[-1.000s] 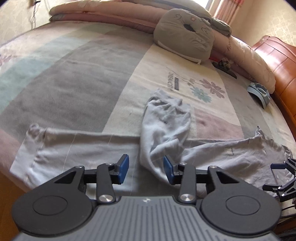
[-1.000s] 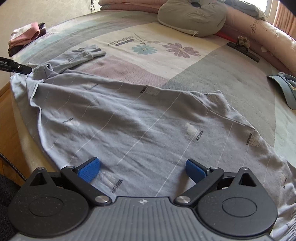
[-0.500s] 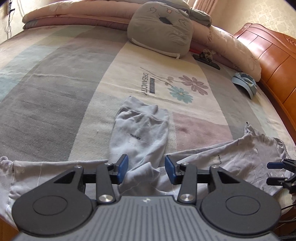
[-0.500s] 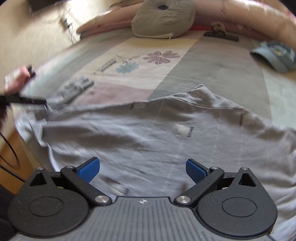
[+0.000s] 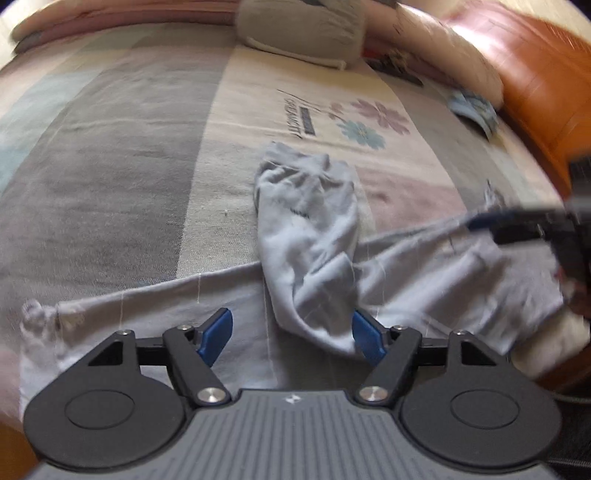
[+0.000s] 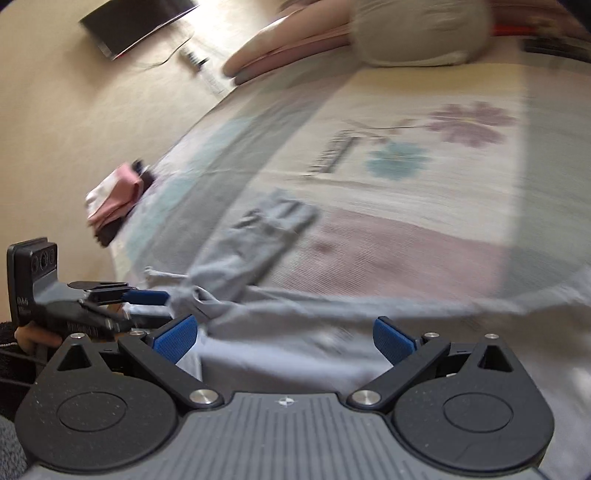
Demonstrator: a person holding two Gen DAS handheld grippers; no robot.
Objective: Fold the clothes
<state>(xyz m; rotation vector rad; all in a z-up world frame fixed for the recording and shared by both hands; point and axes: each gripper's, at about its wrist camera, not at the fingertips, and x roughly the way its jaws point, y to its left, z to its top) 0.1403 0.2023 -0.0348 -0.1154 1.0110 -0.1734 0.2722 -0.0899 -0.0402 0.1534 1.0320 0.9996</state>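
A light grey long-sleeved shirt [image 5: 306, 236] lies spread along the near edge of the bed, one sleeve folded up toward the pillows. My left gripper [image 5: 291, 336] is open, its blue pads on either side of the base of that sleeve. My right gripper [image 6: 286, 338] is open over the shirt's body [image 6: 332, 332]. The right gripper also shows in the left wrist view [image 5: 517, 225] at the right, over the shirt's far edge. The left gripper shows in the right wrist view [image 6: 144, 299] at the left. Both views are blurred.
The patchwork bedspread [image 5: 129, 155] has a flower print [image 5: 369, 125]. A grey cushion [image 5: 306, 33] and rolled quilts lie at the head. A blue cap [image 5: 472, 109] lies near the orange wooden bed frame [image 5: 546, 74]. Folded pink clothes [image 6: 114, 195] sit at the bed's left edge.
The left gripper's jaws have opened wider around the sleeve. The right gripper has swung left and lower toward the left gripper; both views are now motion-blurred.
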